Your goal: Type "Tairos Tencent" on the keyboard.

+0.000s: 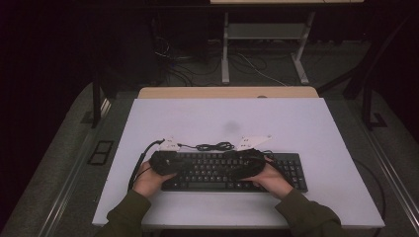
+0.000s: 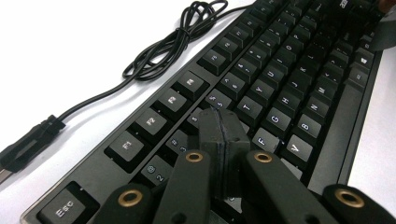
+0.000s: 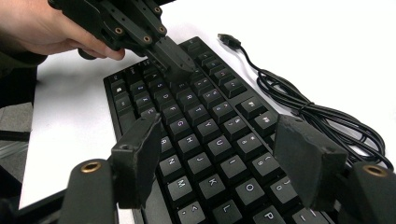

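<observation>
A black keyboard (image 1: 286,170) lies on the white table near the front edge, its cable (image 1: 215,146) coiled just behind it. My left gripper (image 2: 223,119) is shut with nothing between its jaws, and its joined tips point down at the number and upper letter rows on the keyboard's (image 2: 289,70) left part. I cannot tell whether the tips touch a key. From the right gripper view, the left gripper (image 3: 182,63) hangs over the far keys, held by a hand. My right gripper (image 3: 219,140) stands open above the middle letter keys of the keyboard (image 3: 219,112), holding nothing.
The cable (image 2: 163,51) ends in a USB plug (image 2: 28,144) lying loose on the table (image 1: 222,118) behind the keyboard. Bare white tabletop stretches behind and beside the keyboard. Desk legs and floor cables lie beyond the far edge.
</observation>
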The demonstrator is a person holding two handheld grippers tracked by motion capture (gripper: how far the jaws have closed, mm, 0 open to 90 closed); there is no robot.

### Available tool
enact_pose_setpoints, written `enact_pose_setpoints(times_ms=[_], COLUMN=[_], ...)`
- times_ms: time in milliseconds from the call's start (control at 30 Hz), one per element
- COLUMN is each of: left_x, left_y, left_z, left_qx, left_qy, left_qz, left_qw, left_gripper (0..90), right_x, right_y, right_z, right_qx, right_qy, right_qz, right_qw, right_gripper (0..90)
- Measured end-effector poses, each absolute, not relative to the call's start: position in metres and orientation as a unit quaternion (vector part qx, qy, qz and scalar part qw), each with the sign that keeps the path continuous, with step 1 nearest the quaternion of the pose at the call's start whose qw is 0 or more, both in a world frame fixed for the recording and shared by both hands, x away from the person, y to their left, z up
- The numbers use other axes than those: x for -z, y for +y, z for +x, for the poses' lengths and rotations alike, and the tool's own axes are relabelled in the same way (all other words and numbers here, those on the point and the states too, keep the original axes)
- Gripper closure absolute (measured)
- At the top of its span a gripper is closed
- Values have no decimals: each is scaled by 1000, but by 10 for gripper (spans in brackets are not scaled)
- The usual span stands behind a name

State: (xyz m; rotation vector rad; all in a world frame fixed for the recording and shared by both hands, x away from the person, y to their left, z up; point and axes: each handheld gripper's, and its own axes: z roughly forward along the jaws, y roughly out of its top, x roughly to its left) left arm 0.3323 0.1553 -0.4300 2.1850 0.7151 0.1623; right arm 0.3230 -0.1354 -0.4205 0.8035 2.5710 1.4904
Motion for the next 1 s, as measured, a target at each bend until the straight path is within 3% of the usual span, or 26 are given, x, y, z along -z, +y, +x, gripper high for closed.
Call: enact_pose_setpoints(times_ms=[833, 1000], left_x=[425, 422], left_y=[156, 159], left_z=[328, 325], left_qx=[-67, -69], left_qy=[288, 298], left_qz=[858, 853], left_qw=[420, 423], left_gripper=[889, 808], right_x=[420, 420], right_y=[-136, -137], right_z=[323, 324], right_qx=[-486, -485], right_qy=[834, 834], right_qz=[261, 262], right_qw=[34, 34], right_gripper=[318, 322])
